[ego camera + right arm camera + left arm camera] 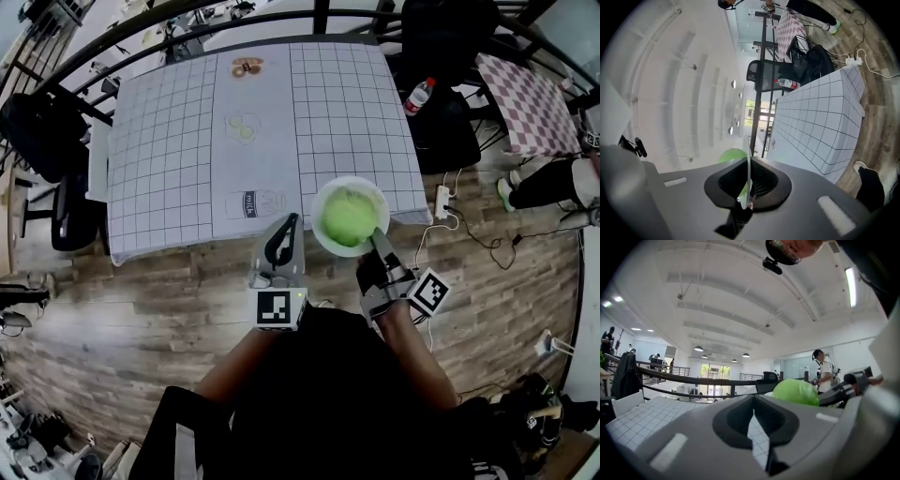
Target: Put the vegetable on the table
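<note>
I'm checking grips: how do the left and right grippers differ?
The right gripper clamps its fingers on the rim of the round white plate holding the round green vegetable; the left gripper closes its fingers on nothing. The right gripper is rolled sideways; the left gripper sits level. Both are shut.

The left gripper (291, 223) (754, 427) points forward with its jaws together at the tips and nothing between them. Its marker cube (281, 307) sits at the rear, just ahead of the bare left forearm (234, 361). The right gripper (374, 236) (747, 187) lies to the right of the left gripper and angles toward it. Its jaws are clamped on the thin rim of a plate (323, 202) (749, 154). Its marker cube (428, 292) sits on the outer rear side, ahead of the right forearm (417, 361).
</note>
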